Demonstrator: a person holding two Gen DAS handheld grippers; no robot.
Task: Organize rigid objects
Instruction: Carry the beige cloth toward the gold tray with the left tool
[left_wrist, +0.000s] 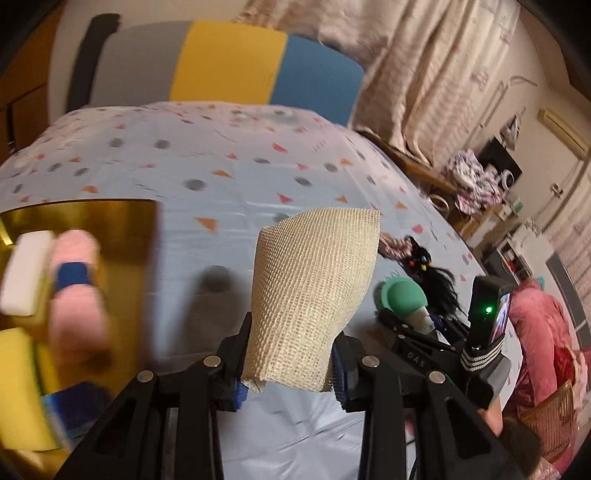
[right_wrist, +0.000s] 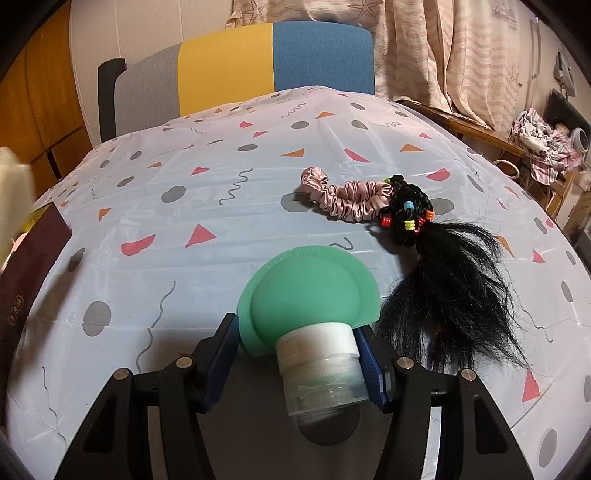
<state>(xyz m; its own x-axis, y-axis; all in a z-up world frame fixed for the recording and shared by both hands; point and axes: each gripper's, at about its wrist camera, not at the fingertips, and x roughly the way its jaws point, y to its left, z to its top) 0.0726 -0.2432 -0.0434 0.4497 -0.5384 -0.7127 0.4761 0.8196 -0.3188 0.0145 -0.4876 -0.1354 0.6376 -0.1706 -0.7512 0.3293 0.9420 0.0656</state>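
While my left gripper (left_wrist: 288, 365) squeezes the bottom of a tan bandage roll (left_wrist: 314, 291), the roll hangs in the air above the blue tablecloth (left_wrist: 221, 173). Its shadow falls on the cloth under it, so I think it is not touching the table. The pads are pressed tight on both sides of the roll.

My right gripper (right_wrist: 297, 354) is clamped on the white cap of a little green squeeze bottle (right_wrist: 308, 291). The bottle points away from me, just over the table. I am not letting go of it.

On my left side is a gold box (left_wrist: 92, 221). It already has things inside: a pink roll with a blue band (left_wrist: 75, 291), a white block (left_wrist: 26, 273) and a yellow sponge (left_wrist: 18, 387). That side of the picture is blurry, so I cannot tell just how they lie.

I think I am in the carry step. The bandage roll looks like it should go into the gold box with the others. Next I need to bring it over the box, find an empty spot beside the pink roll, lower it, and then open the pads.

A pink scrunchie (right_wrist: 347, 199) and a black hair piece with beads (right_wrist: 436, 266) lie on the cloth, touching each other. They are soft, so I would leave them. The green bottle may go in after the roll.
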